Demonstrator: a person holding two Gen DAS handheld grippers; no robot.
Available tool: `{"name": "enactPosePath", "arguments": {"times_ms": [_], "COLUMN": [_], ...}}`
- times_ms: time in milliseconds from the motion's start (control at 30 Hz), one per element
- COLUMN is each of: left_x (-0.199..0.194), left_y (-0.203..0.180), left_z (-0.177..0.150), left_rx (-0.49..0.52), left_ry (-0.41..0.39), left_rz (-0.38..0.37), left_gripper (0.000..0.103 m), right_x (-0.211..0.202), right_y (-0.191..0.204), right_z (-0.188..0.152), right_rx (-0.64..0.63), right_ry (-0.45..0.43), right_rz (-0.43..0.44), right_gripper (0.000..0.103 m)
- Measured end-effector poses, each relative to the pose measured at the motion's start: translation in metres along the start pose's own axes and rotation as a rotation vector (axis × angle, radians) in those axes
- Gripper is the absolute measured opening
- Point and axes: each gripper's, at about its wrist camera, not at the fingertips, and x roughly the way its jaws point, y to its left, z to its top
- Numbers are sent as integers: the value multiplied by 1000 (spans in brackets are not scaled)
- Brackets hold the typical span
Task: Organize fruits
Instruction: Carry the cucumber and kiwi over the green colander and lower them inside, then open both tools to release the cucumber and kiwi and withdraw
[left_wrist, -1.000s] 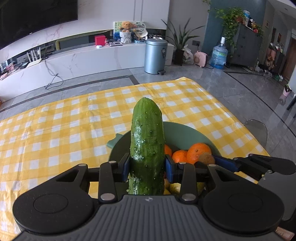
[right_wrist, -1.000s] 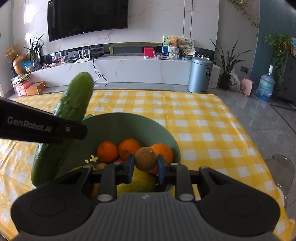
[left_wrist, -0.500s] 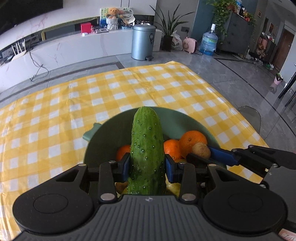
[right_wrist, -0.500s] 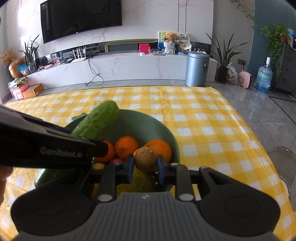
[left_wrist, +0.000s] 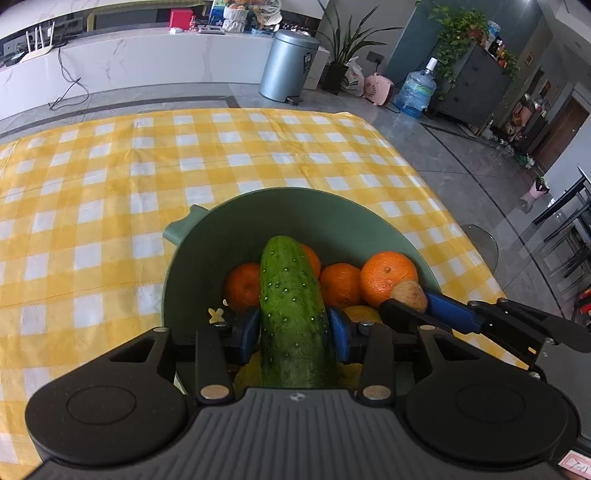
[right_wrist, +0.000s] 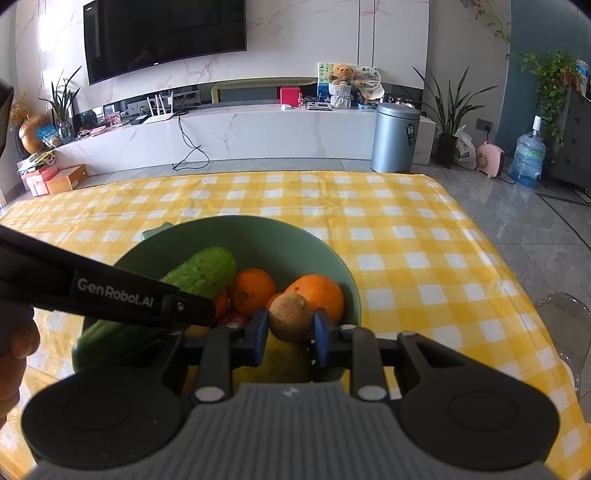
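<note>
Lowering a cucumber (left_wrist: 293, 317) into the green bowl (left_wrist: 258, 218) on the checked desk (left_wrist: 110, 184), your left tongs (left_wrist: 291, 328) have just been easing apart around it, while your right tongs (right_wrist: 290, 328) clamp a kiwi (right_wrist: 290, 315) above the oranges (right_wrist: 317, 291), ready to drop.

A brown kiwi (right_wrist: 290, 316) is clamped between the blue pads of the right gripper (right_wrist: 289, 338) above the green bowl (right_wrist: 258, 236). Oranges (right_wrist: 318, 295) are seen inside the bowl. A cucumber (right_wrist: 201, 273) is laid across the bowl's left side, partly hidden by the left gripper (right_wrist: 110, 295). The bowl is set on a yellow checked tablecloth (right_wrist: 406, 240).
</note>
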Motion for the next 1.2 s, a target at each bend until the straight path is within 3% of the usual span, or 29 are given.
{"name": "enactPosePath", "arguments": {"times_ms": [633, 1000, 1067, 1100, 1133, 1200], "left_x": [-35, -34, -38, -40, -44, -51], "left_y": [13, 9, 5, 4, 3, -1], "left_z": [-11, -14, -15, -16, -16, -16], "left_rx": [-69, -60, -49, -46, -43, -31], "left_ry": [-101, -86, -93, -99, -106, -123], "left_rz": [29, 19, 20, 13, 8, 5], "left_gripper": [52, 52, 52, 52, 52, 52], "right_x": [23, 24, 22, 21, 19, 14], "right_y": [14, 21, 20, 21, 21, 23], "right_z": [7, 5, 5, 5, 5, 4], "right_rx": [-10, -40, -42, -45, -49, -60], "right_ry": [7, 15, 10, 5, -2, -19], "right_rz": [114, 123, 122, 118, 112, 104], "right_gripper": [23, 24, 27, 36, 39, 39]}}
